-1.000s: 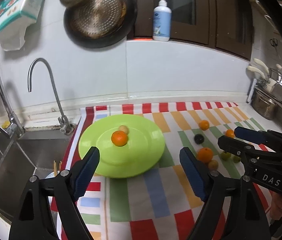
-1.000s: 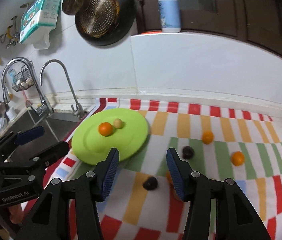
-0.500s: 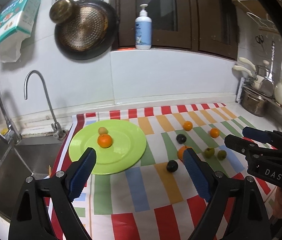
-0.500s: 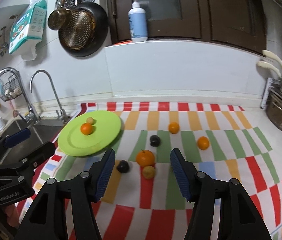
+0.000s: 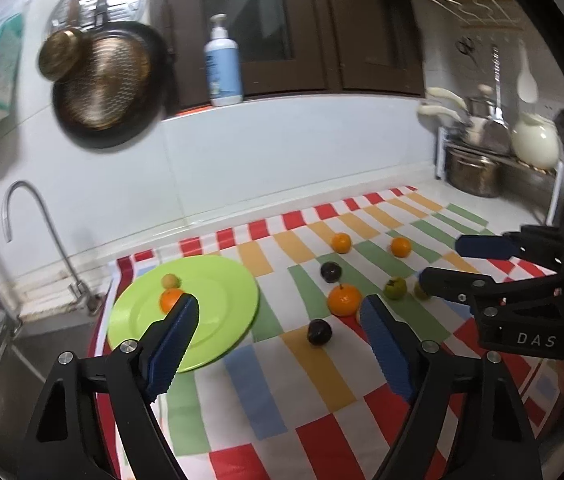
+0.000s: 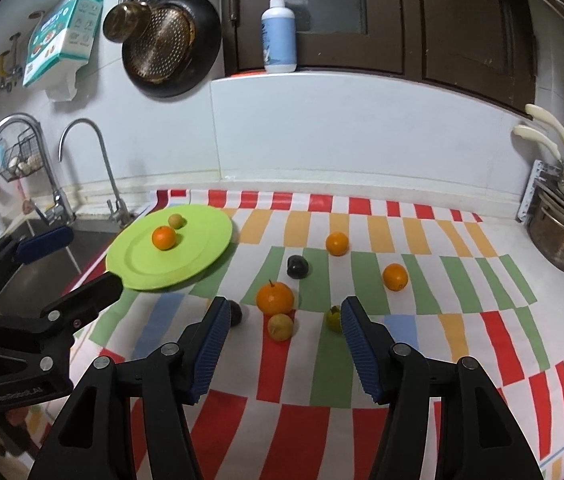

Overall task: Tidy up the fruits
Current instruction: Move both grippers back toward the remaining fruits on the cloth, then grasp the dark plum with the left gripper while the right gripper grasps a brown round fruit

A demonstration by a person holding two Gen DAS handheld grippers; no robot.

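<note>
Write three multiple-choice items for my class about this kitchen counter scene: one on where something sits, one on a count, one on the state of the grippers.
1. Where is the green plate?
A. At the sink end of the striped cloth
B. Beside the steel pot
C. Hanging on the wall

2. How many fruits lie on the plate?
A. None
B. Two
C. Five

3. How are the two grippers?
A. Both shut on fruit
B. One open, one shut
C. Both open and holding nothing

Answers:
1. A, since the plate lies on the cloth's edge next to the sink.
2. B, since only a small orange and a pale yellowish fruit rest on it.
3. C, since the left gripper and right gripper each show spread fingers with nothing between them.
</note>
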